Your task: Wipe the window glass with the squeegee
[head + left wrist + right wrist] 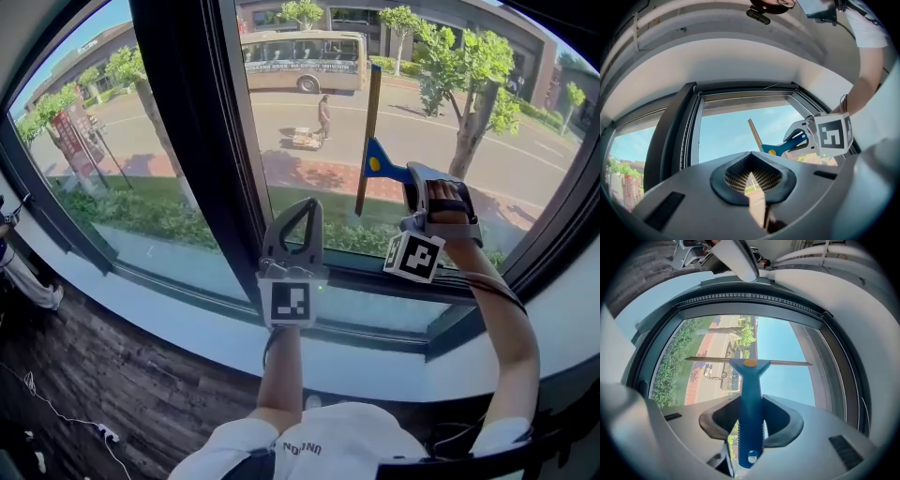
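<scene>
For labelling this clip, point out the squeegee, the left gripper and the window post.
squeegee [751, 399]: right gripper view, blue handle.
left gripper [309, 204]: head view, jaw tips.
window post [192, 112]: head view, dark upright.

We look steeply down from head height at the sill [178, 330] and window glass [309, 141]. The left gripper view tilts skyward, the right gripper view faces the glass close up; all three share the squeegee [375, 161].
</scene>
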Tool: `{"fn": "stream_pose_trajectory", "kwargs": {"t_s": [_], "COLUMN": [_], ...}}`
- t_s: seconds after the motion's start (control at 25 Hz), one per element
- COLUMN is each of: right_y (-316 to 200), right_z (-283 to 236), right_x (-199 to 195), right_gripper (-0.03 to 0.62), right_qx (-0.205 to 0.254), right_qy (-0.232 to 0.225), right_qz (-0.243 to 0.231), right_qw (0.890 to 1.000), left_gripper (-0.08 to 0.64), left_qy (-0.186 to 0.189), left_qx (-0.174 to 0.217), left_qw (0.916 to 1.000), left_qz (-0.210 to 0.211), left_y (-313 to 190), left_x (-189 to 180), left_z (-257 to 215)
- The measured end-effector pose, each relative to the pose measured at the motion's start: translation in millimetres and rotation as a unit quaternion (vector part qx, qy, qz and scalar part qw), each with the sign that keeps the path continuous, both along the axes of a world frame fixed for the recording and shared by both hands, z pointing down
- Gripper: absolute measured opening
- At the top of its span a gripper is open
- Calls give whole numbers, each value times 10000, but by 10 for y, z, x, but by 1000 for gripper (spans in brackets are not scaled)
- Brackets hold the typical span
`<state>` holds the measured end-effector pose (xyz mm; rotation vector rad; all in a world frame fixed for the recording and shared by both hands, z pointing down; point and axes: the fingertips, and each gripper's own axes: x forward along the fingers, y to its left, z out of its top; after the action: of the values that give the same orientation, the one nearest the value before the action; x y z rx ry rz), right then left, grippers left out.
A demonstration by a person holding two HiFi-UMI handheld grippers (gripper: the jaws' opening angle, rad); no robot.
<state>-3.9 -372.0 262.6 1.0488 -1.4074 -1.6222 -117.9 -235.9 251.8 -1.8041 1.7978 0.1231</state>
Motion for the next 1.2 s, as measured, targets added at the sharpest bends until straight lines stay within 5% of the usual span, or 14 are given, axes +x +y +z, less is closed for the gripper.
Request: {"fn": "stream_pose_trajectory", "kwargs": {"t_s": [1.2], "right_y": [-175], "right_z": [20], "right_x": [2151], "right_gripper": [149], "right_qx": [-98], "right_qy": [210], "right_qz": [1401], "right_qw": [9899], "left_gripper": [-2], "left_qy": [-135], "left_qx": [-20], "left_qw": [9971], "left_qz": [747], "left_y": [-311], "left_x": [663], "left_z": [85]}}
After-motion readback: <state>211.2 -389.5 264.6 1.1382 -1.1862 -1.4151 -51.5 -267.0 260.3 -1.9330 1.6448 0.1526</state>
